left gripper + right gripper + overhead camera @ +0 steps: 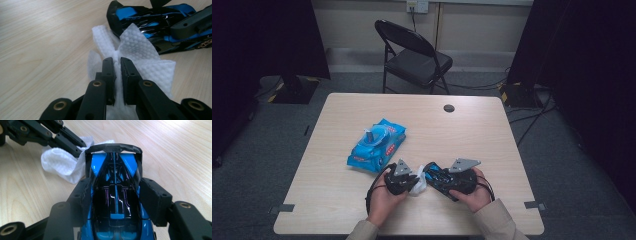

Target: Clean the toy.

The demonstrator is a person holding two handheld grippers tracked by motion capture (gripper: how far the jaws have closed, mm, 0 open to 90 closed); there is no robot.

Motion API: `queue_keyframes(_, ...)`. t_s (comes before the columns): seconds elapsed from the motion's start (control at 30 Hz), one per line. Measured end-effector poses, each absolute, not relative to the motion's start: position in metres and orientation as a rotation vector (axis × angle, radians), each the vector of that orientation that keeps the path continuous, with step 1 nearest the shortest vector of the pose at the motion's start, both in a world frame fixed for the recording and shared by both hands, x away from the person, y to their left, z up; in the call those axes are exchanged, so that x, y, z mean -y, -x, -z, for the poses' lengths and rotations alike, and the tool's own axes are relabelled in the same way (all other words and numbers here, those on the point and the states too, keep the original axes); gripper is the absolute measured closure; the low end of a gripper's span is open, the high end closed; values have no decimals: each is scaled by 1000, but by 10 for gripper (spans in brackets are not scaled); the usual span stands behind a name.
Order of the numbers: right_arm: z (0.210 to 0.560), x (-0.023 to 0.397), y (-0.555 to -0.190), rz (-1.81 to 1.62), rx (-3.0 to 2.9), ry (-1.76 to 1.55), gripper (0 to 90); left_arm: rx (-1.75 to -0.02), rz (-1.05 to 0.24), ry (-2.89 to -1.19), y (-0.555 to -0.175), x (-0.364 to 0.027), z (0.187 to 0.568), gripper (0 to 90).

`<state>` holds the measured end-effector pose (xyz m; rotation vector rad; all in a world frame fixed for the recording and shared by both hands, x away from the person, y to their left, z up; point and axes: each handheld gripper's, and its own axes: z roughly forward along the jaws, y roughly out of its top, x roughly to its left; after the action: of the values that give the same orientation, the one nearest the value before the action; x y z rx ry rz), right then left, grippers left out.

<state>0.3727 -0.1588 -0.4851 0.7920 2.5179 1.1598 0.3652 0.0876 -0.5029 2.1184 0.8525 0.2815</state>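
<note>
A white wet wipe [140,47] is pinched between the pads of my left gripper [117,61], which is shut on it, with the sheet bunched up around the jaws. My right gripper [115,192] is shut on a blue and black toy car [115,170], its pads pressing on the car's two sides. The wipe [60,162] touches one end of the car. In the high view both grippers meet near the table's front edge: left gripper [412,181], wipe [420,185], car [437,176], right gripper [443,179].
A blue pack of wipes [376,143] lies on the light wooden table [472,130], left of centre behind my left hand. A round cable hole [449,108] sits near the far edge. A black folding chair [414,57] stands beyond the table.
</note>
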Motion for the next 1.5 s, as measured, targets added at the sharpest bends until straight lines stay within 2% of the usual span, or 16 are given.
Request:
queue_keyframes(0.2, 485, 158, -372, -1157, -2511, -806, 441, -865, -275, -2128, -361, -72, 502, 839)
queue_keyframes(0.83, 487, 159, -372, -1178, -2502, -819, 444, -888, -261, -2095, -353, -69, 503, 851)
queue_keyframes(1.5, 488, 157, -372, -1181, -2487, -823, 443, -838, -243, -2097, -339, -54, 505, 853)
